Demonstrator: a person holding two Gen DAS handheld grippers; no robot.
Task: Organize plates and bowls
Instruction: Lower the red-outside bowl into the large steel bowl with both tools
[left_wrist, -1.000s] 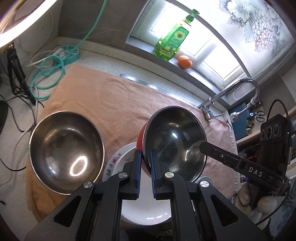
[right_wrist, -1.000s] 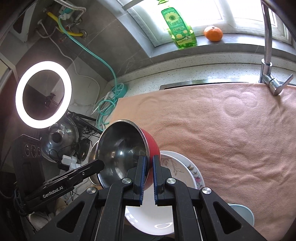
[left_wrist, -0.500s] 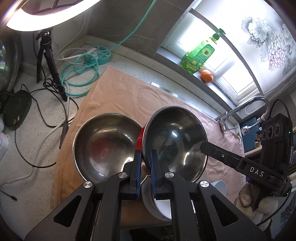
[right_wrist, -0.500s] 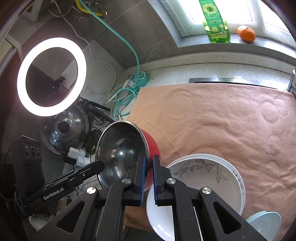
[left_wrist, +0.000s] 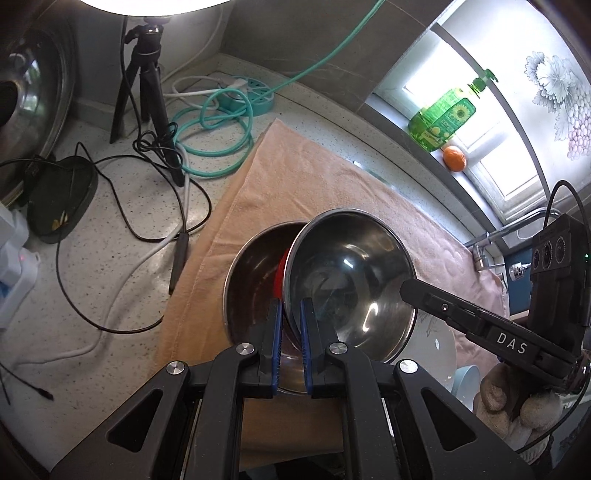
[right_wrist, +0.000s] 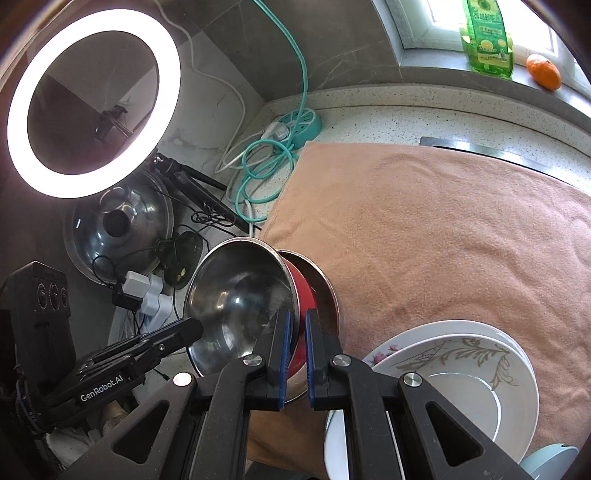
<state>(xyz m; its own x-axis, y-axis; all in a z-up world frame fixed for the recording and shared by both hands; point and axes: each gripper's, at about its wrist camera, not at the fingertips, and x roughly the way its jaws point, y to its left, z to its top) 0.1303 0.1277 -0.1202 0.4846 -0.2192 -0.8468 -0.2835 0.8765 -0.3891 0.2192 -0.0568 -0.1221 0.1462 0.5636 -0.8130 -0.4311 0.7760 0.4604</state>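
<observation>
A steel bowl with a red outside (left_wrist: 347, 273) hangs tilted between both grippers. My left gripper (left_wrist: 290, 306) is shut on its near rim. The right gripper (right_wrist: 297, 317) is shut on the opposite rim, and its finger (left_wrist: 424, 295) shows at the far rim in the left wrist view. The red bowl (right_wrist: 240, 295) hangs partly inside a larger steel bowl (left_wrist: 251, 280) that rests on the peach towel (left_wrist: 314, 192). That larger bowl's rim (right_wrist: 325, 284) shows behind the red side. Stacked white flowered plates (right_wrist: 461, 369) lie on the towel to the right.
A pale blue bowl (right_wrist: 550, 458) sits beside the plates. Left of the towel are a ring light (right_wrist: 92, 103) on a tripod (left_wrist: 147, 81), a pot lid (right_wrist: 118, 229), a teal power strip (right_wrist: 299, 122) and loose cables. A soap bottle (right_wrist: 487, 40) and an orange (right_wrist: 543, 70) stand on the sill.
Both grippers carried the red bowl leftward and a little down, from above the plates to over the larger steel bowl. The grips stayed the same.
</observation>
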